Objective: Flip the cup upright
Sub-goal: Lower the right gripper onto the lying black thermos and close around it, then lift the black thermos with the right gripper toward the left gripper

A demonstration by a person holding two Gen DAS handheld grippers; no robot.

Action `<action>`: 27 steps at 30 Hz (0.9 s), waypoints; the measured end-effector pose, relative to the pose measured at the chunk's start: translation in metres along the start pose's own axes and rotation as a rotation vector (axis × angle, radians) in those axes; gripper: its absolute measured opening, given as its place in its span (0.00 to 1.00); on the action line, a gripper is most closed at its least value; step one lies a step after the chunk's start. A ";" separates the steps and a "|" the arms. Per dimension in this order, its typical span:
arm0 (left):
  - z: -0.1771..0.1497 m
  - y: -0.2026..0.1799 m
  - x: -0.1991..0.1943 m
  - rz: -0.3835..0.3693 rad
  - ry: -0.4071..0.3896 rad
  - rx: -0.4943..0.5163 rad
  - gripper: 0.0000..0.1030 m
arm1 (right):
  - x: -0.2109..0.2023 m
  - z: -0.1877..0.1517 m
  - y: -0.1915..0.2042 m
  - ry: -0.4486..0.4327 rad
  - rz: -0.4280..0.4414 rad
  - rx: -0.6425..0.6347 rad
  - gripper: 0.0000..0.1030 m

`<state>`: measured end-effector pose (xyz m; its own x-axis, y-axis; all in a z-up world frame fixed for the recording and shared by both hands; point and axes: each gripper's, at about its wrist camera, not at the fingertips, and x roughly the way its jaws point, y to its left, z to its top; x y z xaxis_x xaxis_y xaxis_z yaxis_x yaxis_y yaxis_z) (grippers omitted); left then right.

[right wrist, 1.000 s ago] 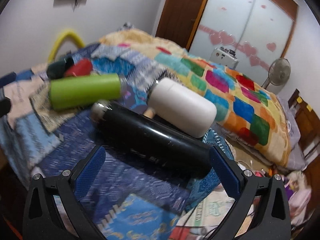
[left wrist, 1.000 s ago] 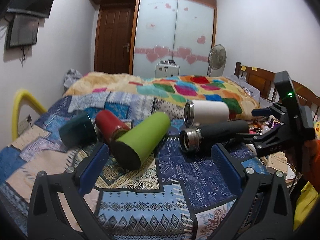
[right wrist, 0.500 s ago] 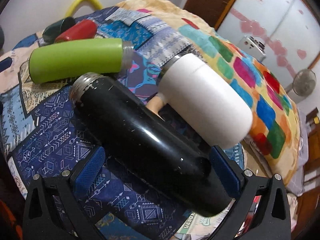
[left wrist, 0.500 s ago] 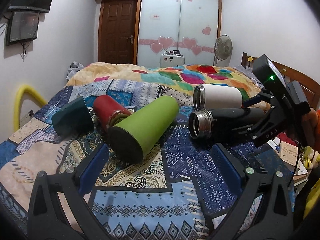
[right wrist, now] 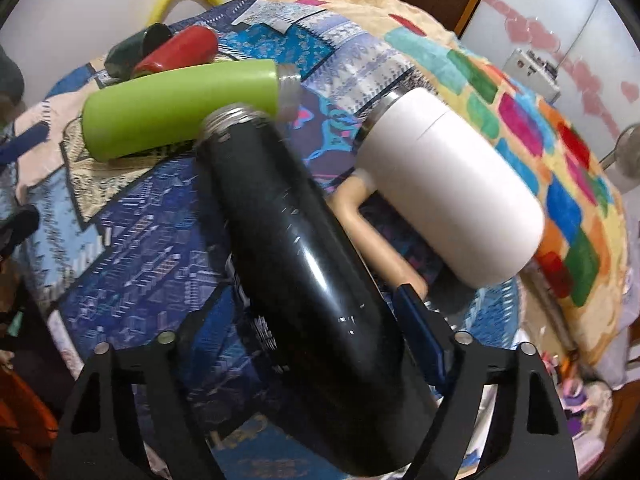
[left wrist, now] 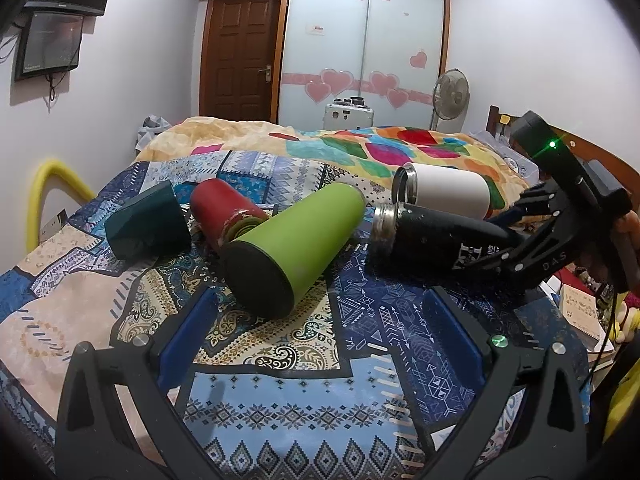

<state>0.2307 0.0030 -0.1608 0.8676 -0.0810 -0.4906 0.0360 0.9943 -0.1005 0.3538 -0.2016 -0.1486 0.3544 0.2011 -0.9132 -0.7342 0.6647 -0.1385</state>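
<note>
Bare bedspread [left wrist: 280, 380] lies open before the green cup [left wrist: 294, 242]; black flask [left wrist: 432, 240] crowds its right, red cup [left wrist: 220, 212] its left.

Patchwork bed [left wrist: 280, 360]: green bottle [left wrist: 296, 240], red bottle [left wrist: 220, 212], teal cup [left wrist: 148, 224], white mug [left wrist: 444, 194] lying.

A bed [left wrist: 280, 360] with a patterned blue quilt fills the room. Behind it stand a brown door [left wrist: 240, 60] and a frosted wardrobe [left wrist: 364, 40] with pink hearts. A fan [left wrist: 451, 92] stands against the white wall [left wrist: 520, 40].
</note>
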 end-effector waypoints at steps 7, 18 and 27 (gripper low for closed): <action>-0.003 0.005 -0.004 0.012 -0.003 -0.007 1.00 | 0.017 0.005 0.016 0.036 0.018 -0.003 0.60; 0.004 0.010 -0.019 0.034 -0.019 -0.005 1.00 | -0.008 -0.017 0.029 -0.033 0.005 0.186 0.60; 0.009 0.013 -0.051 0.053 -0.055 0.021 1.00 | -0.048 -0.023 0.067 -0.161 0.019 0.219 0.60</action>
<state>0.1918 0.0211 -0.1294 0.8943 -0.0252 -0.4468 -0.0007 0.9983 -0.0578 0.2739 -0.1833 -0.1225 0.4418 0.3152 -0.8399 -0.6050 0.7960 -0.0195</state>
